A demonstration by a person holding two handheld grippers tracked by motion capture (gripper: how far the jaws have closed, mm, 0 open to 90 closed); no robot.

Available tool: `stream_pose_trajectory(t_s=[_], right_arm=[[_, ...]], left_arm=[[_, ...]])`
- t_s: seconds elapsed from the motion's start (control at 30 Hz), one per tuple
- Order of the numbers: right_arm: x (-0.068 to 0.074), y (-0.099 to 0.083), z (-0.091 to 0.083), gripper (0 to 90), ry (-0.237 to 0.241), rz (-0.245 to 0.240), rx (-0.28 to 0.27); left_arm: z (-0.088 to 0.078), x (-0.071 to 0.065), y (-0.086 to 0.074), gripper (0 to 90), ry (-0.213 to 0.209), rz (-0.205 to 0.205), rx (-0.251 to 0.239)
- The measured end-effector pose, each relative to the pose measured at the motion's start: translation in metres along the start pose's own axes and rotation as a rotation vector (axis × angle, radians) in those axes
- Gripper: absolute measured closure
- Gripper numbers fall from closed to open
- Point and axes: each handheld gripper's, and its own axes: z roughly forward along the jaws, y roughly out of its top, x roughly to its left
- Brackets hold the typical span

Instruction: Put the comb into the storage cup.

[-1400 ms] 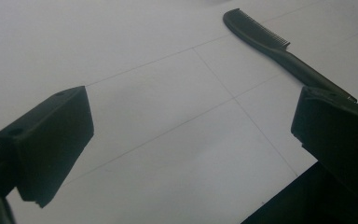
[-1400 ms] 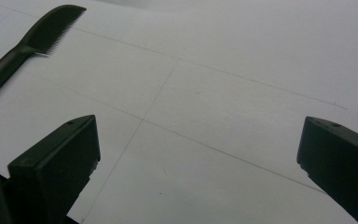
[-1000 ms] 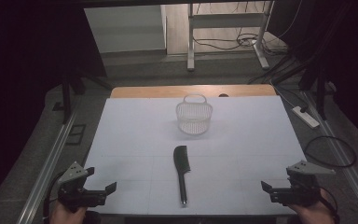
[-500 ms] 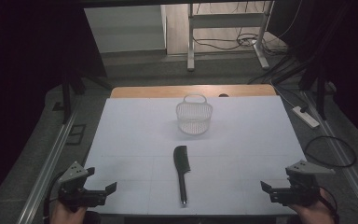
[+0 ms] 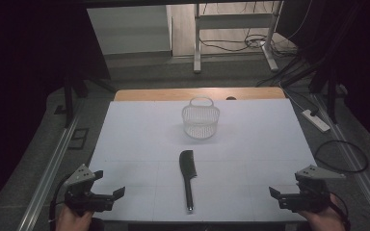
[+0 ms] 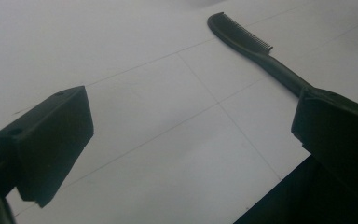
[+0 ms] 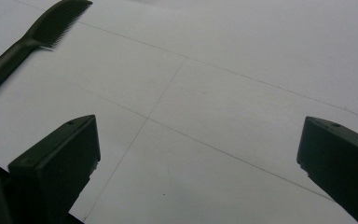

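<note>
Item: black comb [image 5: 188, 171], lying just in front of the basket [image 5: 201, 121], likely light, stiff, slippery; you are holding both grippers' jaws apart—consider gripping its handle

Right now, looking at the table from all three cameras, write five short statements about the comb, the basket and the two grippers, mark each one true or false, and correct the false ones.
1. The black comb lies flat on the white table. True.
2. The comb sits inside the basket. False: it lies on the table, nearer the person than the basket.
3. The left gripper is open and holds nothing. True.
4. The right gripper is shut on the comb. False: its jaws are apart and empty.
5. The basket lies tipped on its side. False: it stands upright, handle up.
</note>
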Motion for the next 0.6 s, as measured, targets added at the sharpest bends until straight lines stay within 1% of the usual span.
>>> stream_pose_trajectory(t_s=[0.1, 0.2, 0.23, 0.27, 0.4, 0.6], right_arm=[[0.000, 0.000, 0.000, 0.0, 0.001, -0.001, 0.000], [0.000, 0.000, 0.000, 0.0, 0.002, -0.002, 0.001], [0.000, 0.000, 0.000, 0.0, 0.001, -0.002, 0.001], [0.000, 0.000, 0.000, 0.0, 0.002, -0.002, 0.001], [0.000, 0.000, 0.001, 0.0, 0.002, 0.000, 0.005], [-0.001, 0.000, 0.001, 0.0, 0.003, 0.007, 0.006]], left_arm=[[0.002, -0.001, 0.002, 0.0, -0.005, 0.008, 0.002], [0.005, -0.002, 0.003, 0.0, -0.028, 0.021, 0.009], [0.005, -0.002, 0.003, 0.0, -0.028, 0.021, 0.009], [0.007, -0.002, 0.005, 0.0, -0.040, 0.037, 0.012], [0.013, -0.003, 0.008, 0.0, -0.073, 0.050, 0.017], [0.023, -0.007, 0.013, 0.0, -0.085, 0.062, 0.038]])
